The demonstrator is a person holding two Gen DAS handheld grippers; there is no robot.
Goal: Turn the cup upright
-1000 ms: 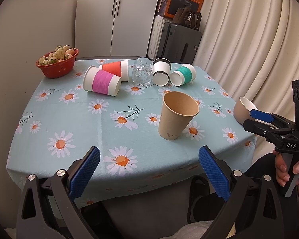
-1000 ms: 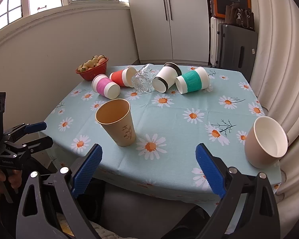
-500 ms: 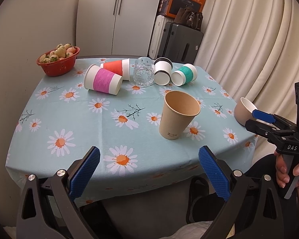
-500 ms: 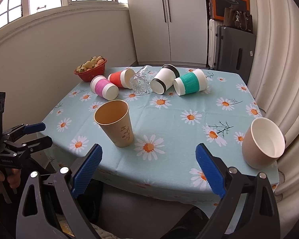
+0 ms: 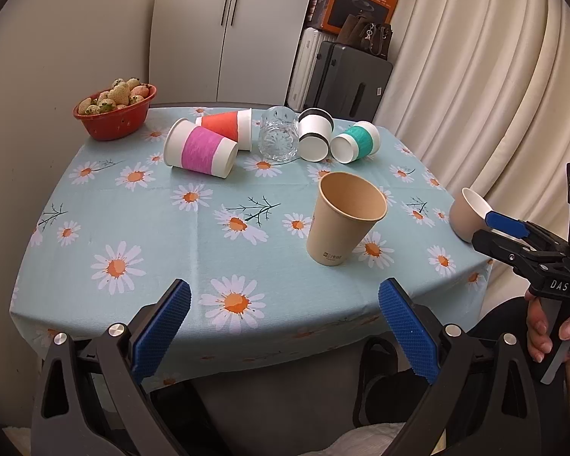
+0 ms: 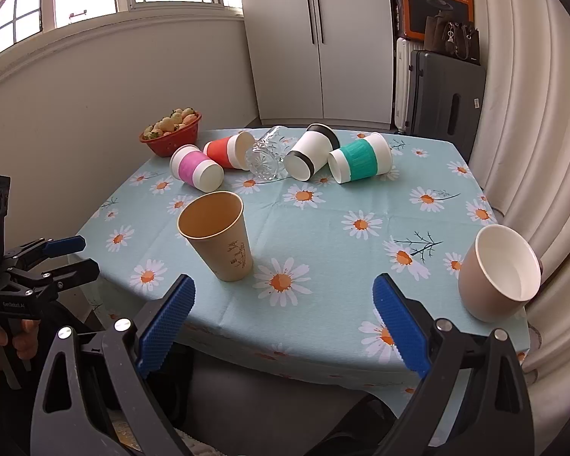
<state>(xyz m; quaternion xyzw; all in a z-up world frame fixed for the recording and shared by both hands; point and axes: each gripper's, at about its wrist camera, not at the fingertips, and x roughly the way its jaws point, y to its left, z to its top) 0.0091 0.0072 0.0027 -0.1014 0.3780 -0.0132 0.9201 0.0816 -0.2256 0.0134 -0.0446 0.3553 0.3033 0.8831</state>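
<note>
A tan paper cup [image 5: 342,224] [image 6: 218,241] stands upright near the table's front. A beige cup [image 6: 497,271] [image 5: 465,212] stands upright at the front right corner. Lying on their sides in a row at the back are a pink-banded cup [image 5: 199,149] [image 6: 195,167], an orange cup [image 5: 228,127] [image 6: 230,150], a clear glass [image 5: 278,138] [image 6: 266,155], a black-banded cup [image 5: 315,135] [image 6: 309,155] and a teal cup [image 5: 355,141] [image 6: 359,156]. My left gripper [image 5: 285,326] and right gripper [image 6: 281,321] are both open and empty, held off the table's front edge.
A red bowl of strawberries [image 5: 114,108] [image 6: 171,135] sits at the back left corner. The daisy tablecloth [image 5: 152,235] covers the table. Curtains [image 5: 475,76] hang on the right; a suitcase [image 6: 444,98] and cabinet stand behind.
Both grippers have drawn back and risen slightly, so the table sits a little lower and farther in view. No cup has moved.
</note>
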